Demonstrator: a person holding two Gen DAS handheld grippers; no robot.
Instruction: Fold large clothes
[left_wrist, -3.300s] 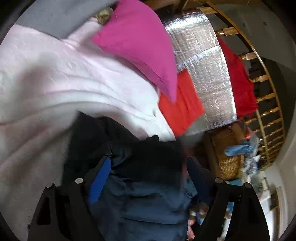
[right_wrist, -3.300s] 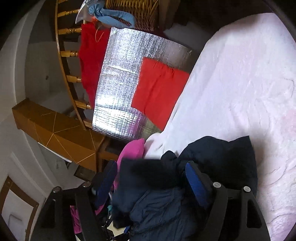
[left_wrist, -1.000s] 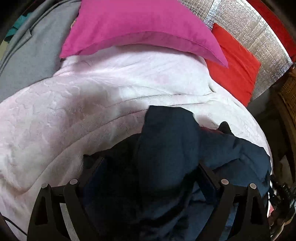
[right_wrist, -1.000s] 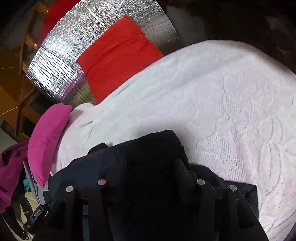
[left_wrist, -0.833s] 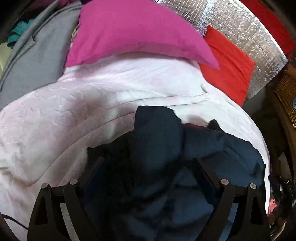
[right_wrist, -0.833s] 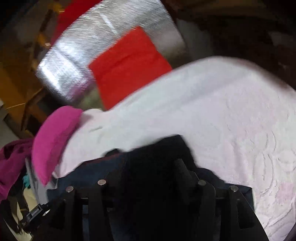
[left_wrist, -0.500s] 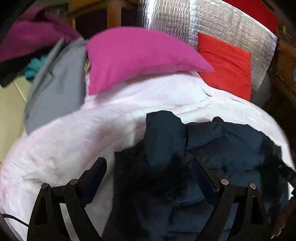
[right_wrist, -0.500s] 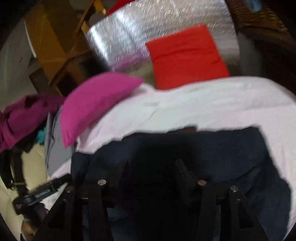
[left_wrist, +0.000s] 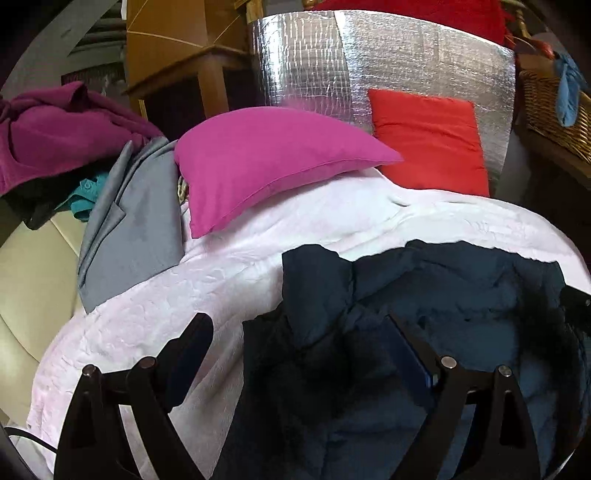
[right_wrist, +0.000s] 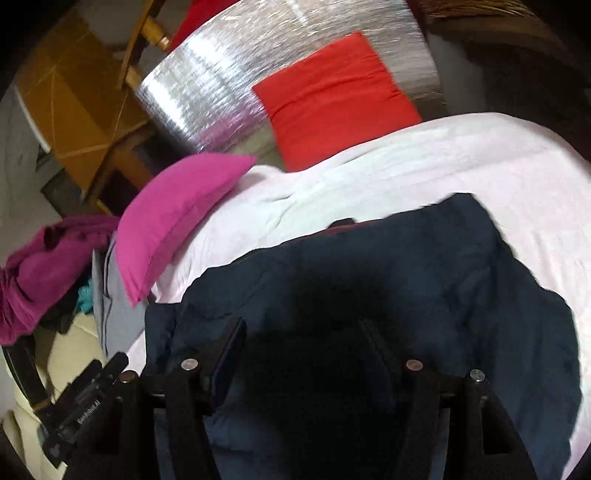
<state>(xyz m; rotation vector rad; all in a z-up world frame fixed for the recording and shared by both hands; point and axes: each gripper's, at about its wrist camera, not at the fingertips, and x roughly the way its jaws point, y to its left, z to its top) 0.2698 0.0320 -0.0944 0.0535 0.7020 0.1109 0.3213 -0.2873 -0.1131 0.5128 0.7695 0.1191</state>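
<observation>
We hold our left gripper (left_wrist: 295, 354) low over the near edge of the bed, its jaws spread wide; the left finger hangs over the white blanket (left_wrist: 155, 317) and the right finger over the dark blue jacket (left_wrist: 443, 295), with nothing pinched between them. Our right gripper (right_wrist: 299, 343) points down at the same jacket (right_wrist: 369, 280) from the other side, jaws also apart, with dark cloth filling the gap between them; we cannot tell whether the fingers touch it.

The jacket lies bunched on the blanket at the near side of the bed, well apart from the pink pillow (left_wrist: 266, 162) and the red cushion (left_wrist: 428, 144) that leans on the silver foil panel (left_wrist: 406, 62).

Against the views from about three seconds ago, both grippers have pulled back and tilted up. A second ago the jacket crowded both views; now more of the blanket, a grey cloth (left_wrist: 125, 229) and a purple garment (left_wrist: 55, 129) show on the left.
</observation>
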